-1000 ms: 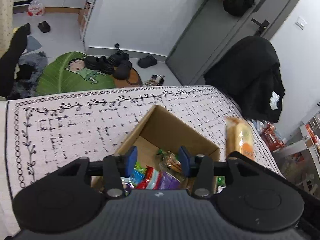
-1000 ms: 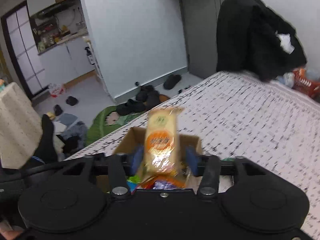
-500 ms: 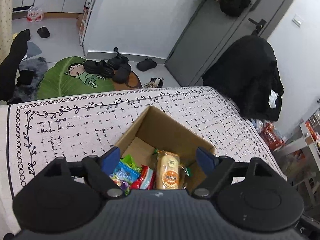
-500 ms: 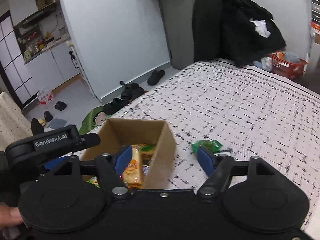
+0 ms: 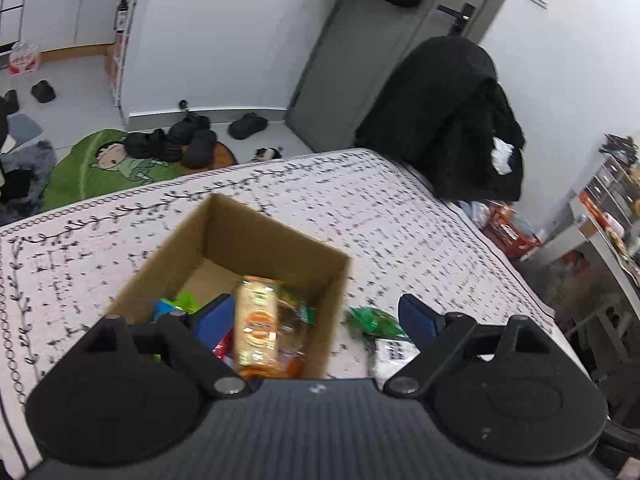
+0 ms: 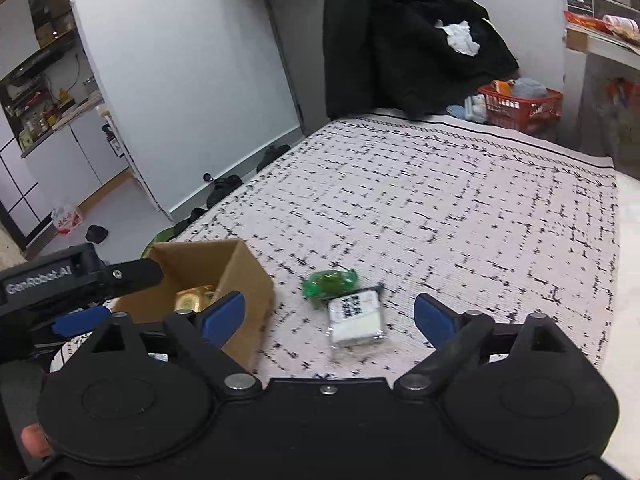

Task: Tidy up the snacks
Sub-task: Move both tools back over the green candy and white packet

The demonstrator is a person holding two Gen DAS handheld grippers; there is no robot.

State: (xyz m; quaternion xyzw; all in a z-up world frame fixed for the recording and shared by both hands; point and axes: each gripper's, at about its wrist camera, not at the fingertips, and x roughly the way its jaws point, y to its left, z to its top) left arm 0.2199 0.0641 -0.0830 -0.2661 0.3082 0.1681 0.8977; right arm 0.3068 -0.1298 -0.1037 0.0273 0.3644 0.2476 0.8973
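Note:
An open cardboard box [image 5: 276,240] [image 6: 244,276] sits on the patterned bed cover and holds several snack packs, with an orange biscuit pack [image 5: 258,324] on top. A green snack packet [image 5: 374,322] [image 6: 330,282] and a white packet [image 6: 356,318] lie on the cover just right of the box. My left gripper [image 5: 316,318] is open and empty above the box's right wall. My right gripper [image 6: 330,316] is open and empty, hovering over the green and white packets. The left gripper also shows in the right wrist view [image 6: 80,280].
The black-and-white bed cover [image 6: 460,208] stretches away to the right. A chair draped in black clothes [image 6: 400,40] stands past the far edge, with a red basket [image 6: 520,106] beside it. Shoes and a green mat [image 5: 100,164] lie on the floor.
My right gripper let the orange biscuit pack go into the box, opened wide and swung right over the loose packets. My left gripper opened wider and shifted right.

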